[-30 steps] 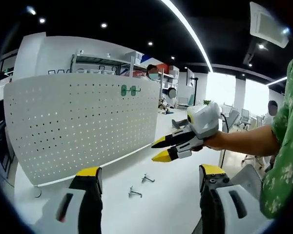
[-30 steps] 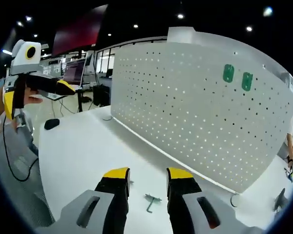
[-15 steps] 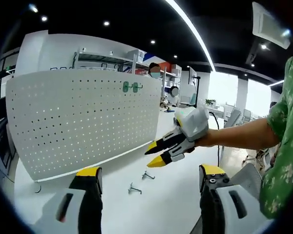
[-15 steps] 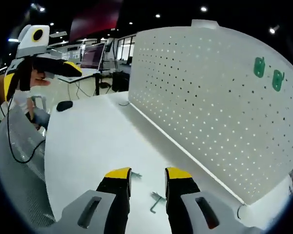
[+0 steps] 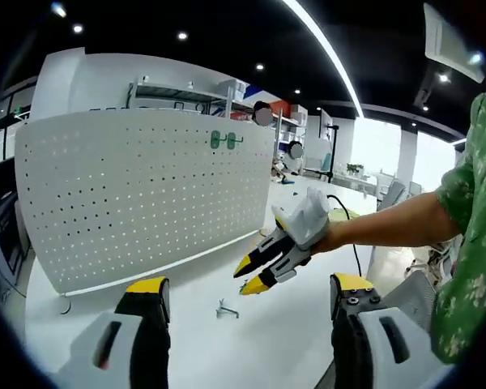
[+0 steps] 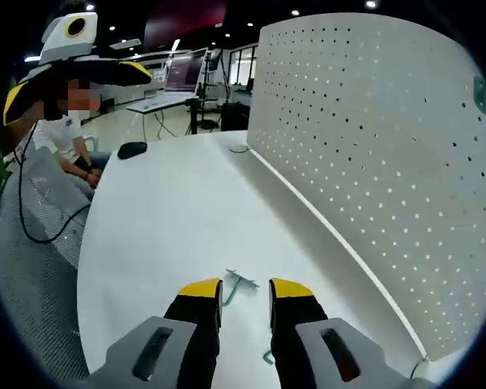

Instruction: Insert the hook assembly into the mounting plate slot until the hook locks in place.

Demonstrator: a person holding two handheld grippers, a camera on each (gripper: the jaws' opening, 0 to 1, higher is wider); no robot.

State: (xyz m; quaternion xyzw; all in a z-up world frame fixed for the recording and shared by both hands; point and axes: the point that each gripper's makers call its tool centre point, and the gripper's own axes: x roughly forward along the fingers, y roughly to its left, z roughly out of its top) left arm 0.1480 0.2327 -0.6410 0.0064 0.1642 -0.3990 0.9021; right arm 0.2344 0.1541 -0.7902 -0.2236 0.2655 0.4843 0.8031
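White table (image 6: 162,219), upright pegboard (image 5: 146,194), metal hook (image 6: 241,284)

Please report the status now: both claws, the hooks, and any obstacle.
Right claw open, low over a hook on the table. Left claw open, empty. Pegboard upright behind. No obstacle seen.

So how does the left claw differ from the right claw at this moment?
The left claw's jaws stand wide apart; the right claw's jaws are close together, with a narrow gap. The left claw is held above the table, facing the pegboard; the right claw is low, its tips near a hook on the table. Both have yellow tips and hold nothing.
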